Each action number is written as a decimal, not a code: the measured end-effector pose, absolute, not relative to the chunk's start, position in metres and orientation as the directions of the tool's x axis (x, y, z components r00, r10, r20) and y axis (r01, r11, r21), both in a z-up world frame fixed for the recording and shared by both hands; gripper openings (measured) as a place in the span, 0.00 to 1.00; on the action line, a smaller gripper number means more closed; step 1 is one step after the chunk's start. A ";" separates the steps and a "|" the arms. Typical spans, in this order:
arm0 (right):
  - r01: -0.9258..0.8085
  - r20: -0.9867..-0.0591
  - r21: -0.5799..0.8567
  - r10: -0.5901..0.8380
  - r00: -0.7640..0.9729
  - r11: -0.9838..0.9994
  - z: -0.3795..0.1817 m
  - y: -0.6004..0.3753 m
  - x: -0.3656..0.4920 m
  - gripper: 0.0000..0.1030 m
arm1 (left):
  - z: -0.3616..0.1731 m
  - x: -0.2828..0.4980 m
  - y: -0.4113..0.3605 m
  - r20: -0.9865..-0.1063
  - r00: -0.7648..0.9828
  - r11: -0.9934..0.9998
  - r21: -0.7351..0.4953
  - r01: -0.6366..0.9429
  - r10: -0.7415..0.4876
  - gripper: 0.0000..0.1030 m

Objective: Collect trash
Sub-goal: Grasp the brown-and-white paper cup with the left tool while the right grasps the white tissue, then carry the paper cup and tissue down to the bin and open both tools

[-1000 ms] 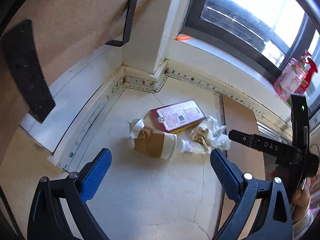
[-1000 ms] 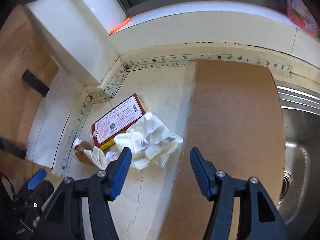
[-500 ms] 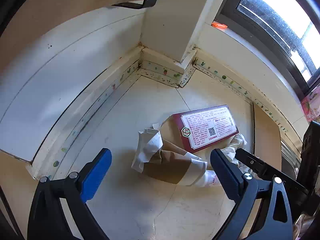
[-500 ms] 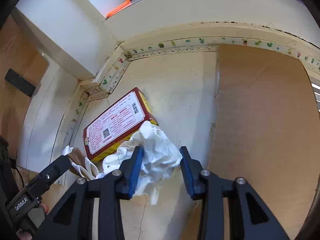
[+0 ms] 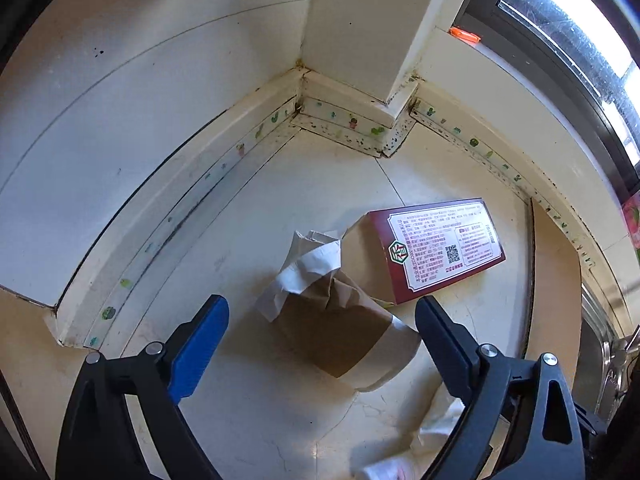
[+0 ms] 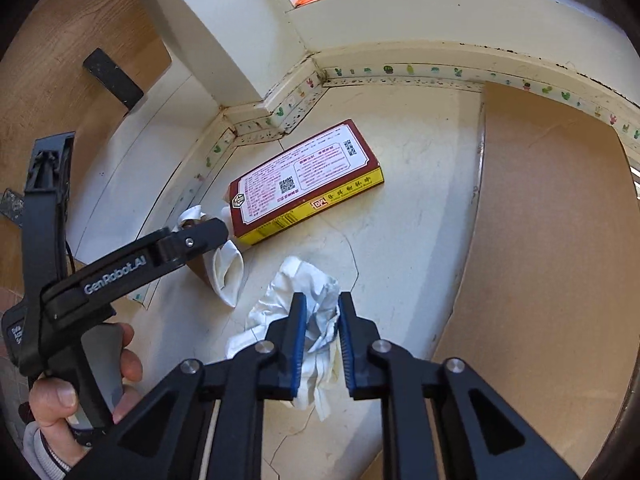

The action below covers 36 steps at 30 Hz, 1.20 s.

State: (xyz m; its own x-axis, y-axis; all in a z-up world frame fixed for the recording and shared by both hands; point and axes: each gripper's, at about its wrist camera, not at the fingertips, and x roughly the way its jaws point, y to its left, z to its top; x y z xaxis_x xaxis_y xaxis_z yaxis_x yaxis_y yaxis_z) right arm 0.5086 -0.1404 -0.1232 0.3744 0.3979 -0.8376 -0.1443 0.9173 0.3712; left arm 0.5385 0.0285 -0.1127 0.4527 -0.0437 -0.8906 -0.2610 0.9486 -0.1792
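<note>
Crumpled white tissue [image 6: 310, 312], low centre of the right wrist view, pinched between the narrowed fingers of the right gripper [image 6: 322, 342] and lying on the cream bench [image 6: 416, 184]. Crushed brown-and-white paper cup [image 5: 340, 328], centre of the left wrist view, lies on its side between the widely spread fingers of the left gripper [image 5: 320, 344], which do not touch it. Red-and-yellow carton [image 6: 304, 182], printed label upward, lies flat just above the cup and touches it. A hand [image 6: 80, 392] at lower left of the right wrist view holds the left gripper's handle. The bench surface shows fine cracks; a brown board [image 6: 548, 248] covers its right part. A patterned tape strip [image 5: 352, 124] runs along the join between bench and white wall, which steps round a square pillar [image 5: 360, 32]. A window [image 5: 580, 40] occupies the upper right of the left wrist view, with an orange object [image 5: 464, 34] on its sill. Wood panelling [image 6: 52, 64] fills the upper left of the right wrist view.
</note>
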 end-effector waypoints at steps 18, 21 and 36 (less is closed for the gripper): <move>-0.113 -0.799 0.342 0.352 0.487 0.933 -0.084 -0.148 0.464 0.12 | -0.096 0.468 0.016 -0.876 0.479 0.987 -0.123 -0.105 -0.059 0.54; -0.138 -0.791 0.321 0.345 0.506 0.937 -0.073 -0.138 0.448 0.12 | -0.086 0.442 0.013 -0.870 0.489 0.992 -0.111 -0.061 -0.067 0.54; -0.229 -0.761 0.184 0.286 0.582 0.956 -0.012 -0.093 0.336 0.12 | -0.018 0.314 0.035 -0.828 0.528 0.979 -0.203 0.028 -0.187 0.54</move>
State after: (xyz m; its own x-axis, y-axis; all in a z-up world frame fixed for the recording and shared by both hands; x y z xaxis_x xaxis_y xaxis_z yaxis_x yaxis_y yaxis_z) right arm 0.3358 -0.0925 -0.0117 0.5820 0.2862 -0.7611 -0.2289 0.9558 0.1845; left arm 0.3145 0.0353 -0.0179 0.5278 -0.1871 -0.8285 0.0276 0.9787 -0.2034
